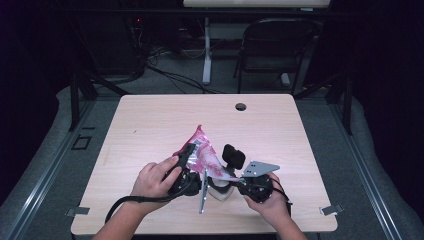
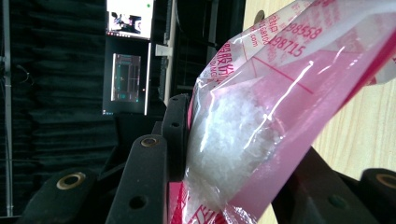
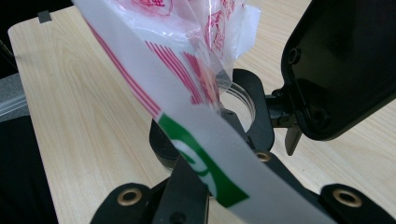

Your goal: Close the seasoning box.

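A pink-and-red printed plastic bag with white grains inside hangs between both grippers, near the front middle of the table. My left gripper is shut on the bag's body. In the left gripper view the white grains bulge in the bag between the jaws. My right gripper is shut on a flat edge strip of the bag, white with red stripes and a green mark. Under the bag stands a round container with its black hinged lid flipped up.
A round cable hole sits near the table's far edge. A folding chair and a desk leg stand on the floor beyond. Bare wood spreads to the left, right and back of the hands. A cable trails from the left gripper.
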The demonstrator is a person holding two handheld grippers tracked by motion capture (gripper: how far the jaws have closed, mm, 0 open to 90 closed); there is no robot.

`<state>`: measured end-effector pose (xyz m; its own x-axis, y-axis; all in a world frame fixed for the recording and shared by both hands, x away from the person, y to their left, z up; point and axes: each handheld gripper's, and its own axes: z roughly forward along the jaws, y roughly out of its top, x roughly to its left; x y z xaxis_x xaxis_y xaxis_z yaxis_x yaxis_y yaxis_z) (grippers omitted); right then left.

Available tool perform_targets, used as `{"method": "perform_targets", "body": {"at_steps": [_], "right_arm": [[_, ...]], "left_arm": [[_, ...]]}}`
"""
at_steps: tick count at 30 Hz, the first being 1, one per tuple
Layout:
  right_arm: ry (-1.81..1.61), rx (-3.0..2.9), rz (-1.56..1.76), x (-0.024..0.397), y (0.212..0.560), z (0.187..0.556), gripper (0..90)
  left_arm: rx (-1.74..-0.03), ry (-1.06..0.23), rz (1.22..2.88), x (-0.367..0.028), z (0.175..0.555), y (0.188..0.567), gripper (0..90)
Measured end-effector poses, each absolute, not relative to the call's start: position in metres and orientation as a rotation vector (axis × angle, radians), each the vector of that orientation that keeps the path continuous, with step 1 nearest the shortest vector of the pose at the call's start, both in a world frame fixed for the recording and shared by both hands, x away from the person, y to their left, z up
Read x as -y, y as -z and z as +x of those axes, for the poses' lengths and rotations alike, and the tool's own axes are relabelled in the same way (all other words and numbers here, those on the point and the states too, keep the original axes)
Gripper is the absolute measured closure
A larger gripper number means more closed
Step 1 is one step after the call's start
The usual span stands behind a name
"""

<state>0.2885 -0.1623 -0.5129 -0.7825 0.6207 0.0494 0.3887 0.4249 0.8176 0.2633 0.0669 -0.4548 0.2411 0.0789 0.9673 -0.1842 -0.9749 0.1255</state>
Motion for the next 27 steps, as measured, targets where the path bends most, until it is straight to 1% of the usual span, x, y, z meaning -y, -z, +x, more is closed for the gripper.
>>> {"method": "perform_targets", "body": {"at_steps": [17, 27], "right_arm": [[-1.316, -2.396, 0.885, 0.1653, 0.5097, 0.2862, 89.7], [-1.353, -2.364, 0.893, 0.1695, 0.5068, 0.2846, 86.5]], "left_arm": [[0.105, -1.806, 2.323, -0.0688, 0.2648, 0.4564, 69.7], [0.116, -1.8, 2.342, -0.0697, 0.2657, 0.4574, 70.6]]}}
